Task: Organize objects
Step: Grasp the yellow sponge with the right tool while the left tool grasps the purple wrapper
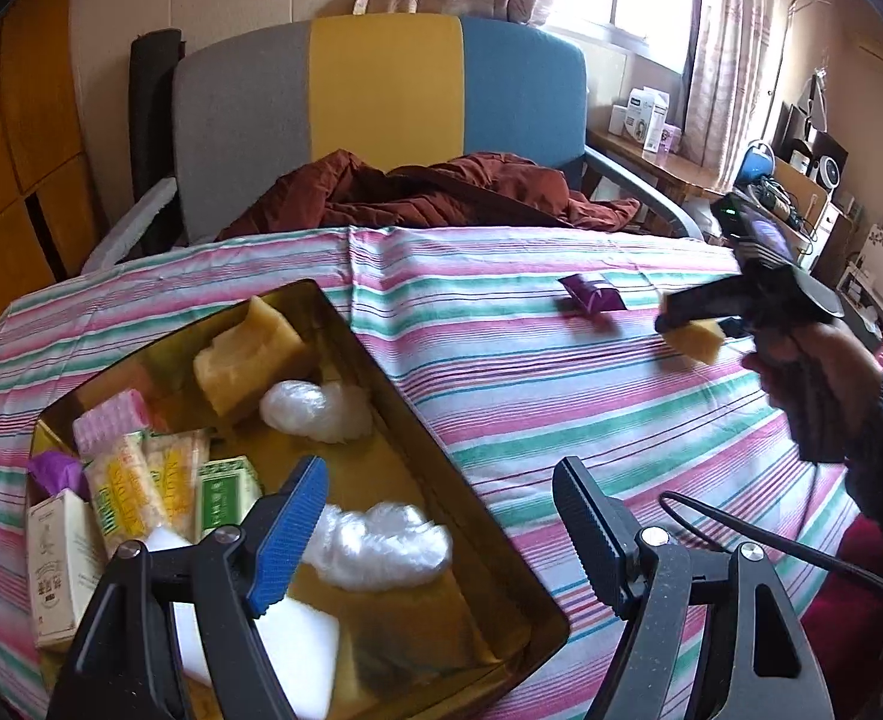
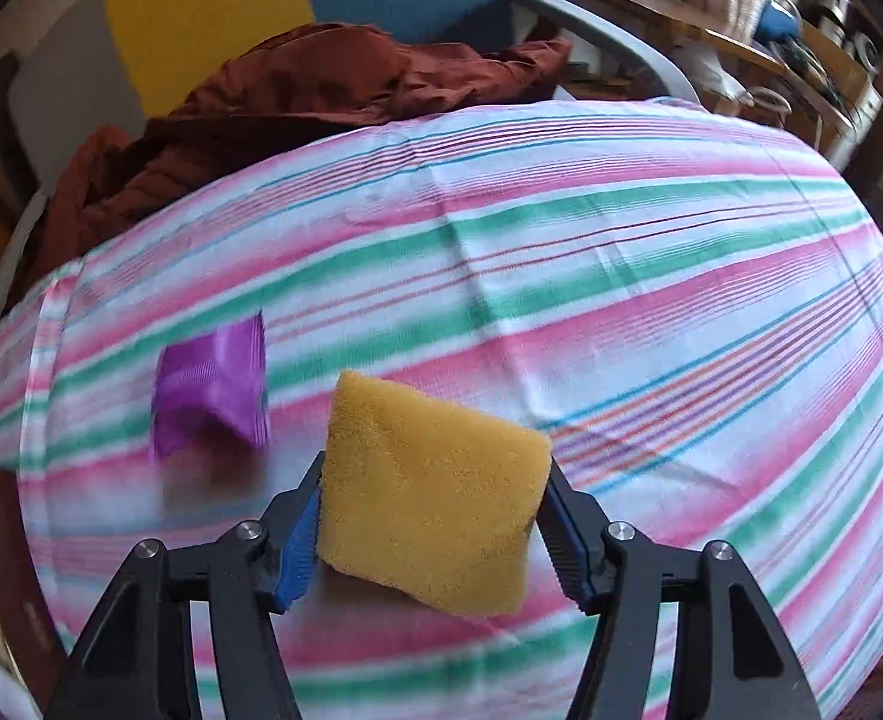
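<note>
— What does the sponge (image 2: pixel 432 495) look like?
— A yellow, porous block, tilted, gripped between the right gripper's (image 2: pixel 432 516) jaws above the striped table (image 2: pixel 651 276); a purple packet (image 2: pixel 213 390) lies beyond the jaws, to their left.
— And the left wrist view?
— It alone shows the gold tin (image 1: pixel 381 372), crowded with soaps and packets, below the left gripper's (image 1: pixel 438 531) released, empty jaws.

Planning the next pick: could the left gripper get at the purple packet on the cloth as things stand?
Probably yes: the left gripper is open and empty, and bare striped cloth lies between it and the purple packet. The right gripper with its sponge hovers close by.
</note>
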Tool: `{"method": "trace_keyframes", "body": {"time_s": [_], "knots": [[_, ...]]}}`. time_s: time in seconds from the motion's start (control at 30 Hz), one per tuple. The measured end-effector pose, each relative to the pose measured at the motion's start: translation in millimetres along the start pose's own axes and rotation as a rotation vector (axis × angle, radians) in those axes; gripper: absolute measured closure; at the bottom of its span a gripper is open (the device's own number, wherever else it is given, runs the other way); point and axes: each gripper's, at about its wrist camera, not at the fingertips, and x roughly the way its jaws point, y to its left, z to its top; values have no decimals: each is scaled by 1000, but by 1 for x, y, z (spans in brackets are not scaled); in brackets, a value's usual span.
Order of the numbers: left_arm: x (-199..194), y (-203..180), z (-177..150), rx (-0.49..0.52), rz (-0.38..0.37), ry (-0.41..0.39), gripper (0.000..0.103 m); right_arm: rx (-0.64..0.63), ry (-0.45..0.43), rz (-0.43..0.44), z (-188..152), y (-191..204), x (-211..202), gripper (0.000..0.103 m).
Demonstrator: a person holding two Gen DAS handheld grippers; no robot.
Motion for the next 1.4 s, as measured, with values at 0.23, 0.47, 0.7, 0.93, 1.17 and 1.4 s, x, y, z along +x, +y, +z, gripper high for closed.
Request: {"method": "trace_keyframes", "body": {"time_s": [0.23,0.47,0.7,0.93,1.17,1.4], "knots": [[18,-28,26,-9,-86,49,25,-78,-29,-22,-29,-22,-26,39],[48,-69,65,55,-68,78,25,-29,-37,57,-27,-36,-25,38],[102,-119,98,273,-32,105,25,6,-26,119,-25,-43,-28,38],[169,-136,118,401,-32,175,25,22,-33,181,-23,-46,-35,37],[215,-149,132,495,-17,207,24,22,-32,210,-20,-48,-36,37],[229,-166,139,626,-46,177,23,4,-18,203,-20,-43,-32,37]]}}
